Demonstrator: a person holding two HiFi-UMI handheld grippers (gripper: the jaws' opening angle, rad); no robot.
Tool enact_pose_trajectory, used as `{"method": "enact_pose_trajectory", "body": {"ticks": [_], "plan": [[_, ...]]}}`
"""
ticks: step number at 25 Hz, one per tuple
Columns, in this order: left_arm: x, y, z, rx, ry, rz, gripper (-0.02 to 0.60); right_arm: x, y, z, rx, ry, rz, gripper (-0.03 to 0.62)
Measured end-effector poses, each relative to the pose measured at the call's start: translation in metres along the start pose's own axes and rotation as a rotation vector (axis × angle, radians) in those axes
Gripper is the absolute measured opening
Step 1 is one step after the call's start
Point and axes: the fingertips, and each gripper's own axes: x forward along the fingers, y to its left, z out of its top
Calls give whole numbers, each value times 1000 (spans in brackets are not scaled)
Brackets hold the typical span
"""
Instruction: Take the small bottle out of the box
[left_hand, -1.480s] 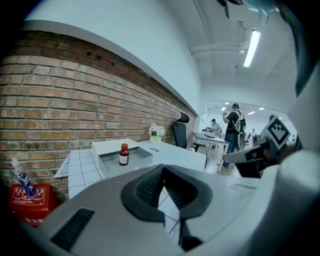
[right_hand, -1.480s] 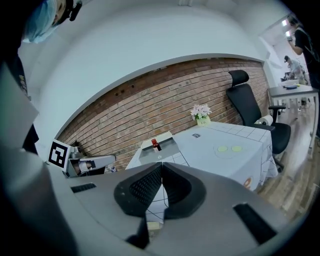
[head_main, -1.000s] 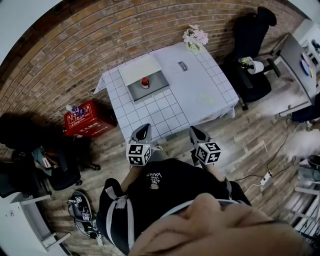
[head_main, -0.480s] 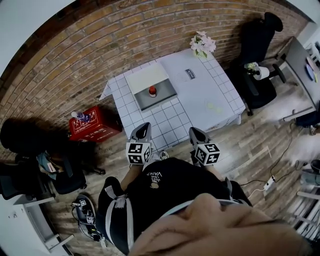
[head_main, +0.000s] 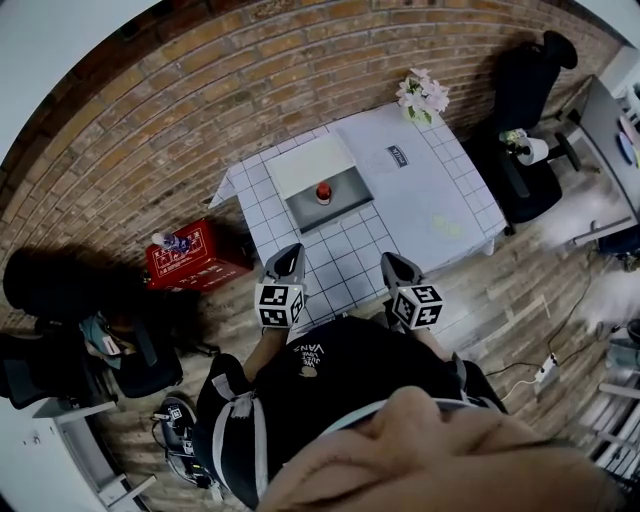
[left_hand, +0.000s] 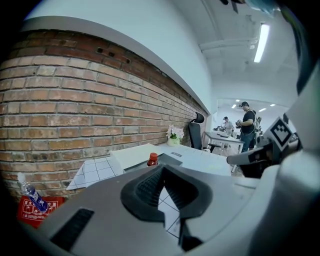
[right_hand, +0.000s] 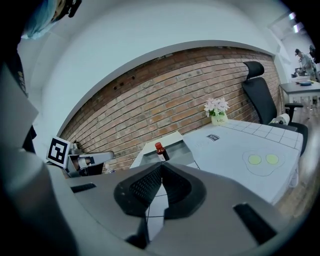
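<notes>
Task not begun. Red crate (head_main: 195, 258) sits on the floor left of the table (head_main: 430, 190), clear of the approach. Left gripper (head_main: 287, 262): jaws closed, empty, at the table's near edge. Bottle (head_main: 323, 192) stands upright in the box (head_main: 345, 205), on the table's left side near the brick wall, well apart from both grippers. Bare cloth before the box gives open room. Right gripper (head_main: 397, 268): jaws closed, empty. Chair (head_main: 525, 110) is far right. To do: reach, grip, lift out.
</notes>
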Motion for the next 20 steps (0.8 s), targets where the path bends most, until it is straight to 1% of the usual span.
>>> {"method": "enact_pose_trajectory", "body": {"ticks": [5, 10, 13, 20], "plan": [[9, 14, -2, 4, 13, 12, 11, 14, 0, 3, 14, 2, -1, 3], [24, 17, 0, -9, 14, 37, 11, 27, -7, 11, 0, 28, 33, 3], [39, 16, 4, -7, -2, 46, 11, 31, -16, 16, -15, 54, 54, 3], [73, 19, 11, 10, -8, 137, 11, 41, -40, 28, -45, 104, 102, 3]]}}
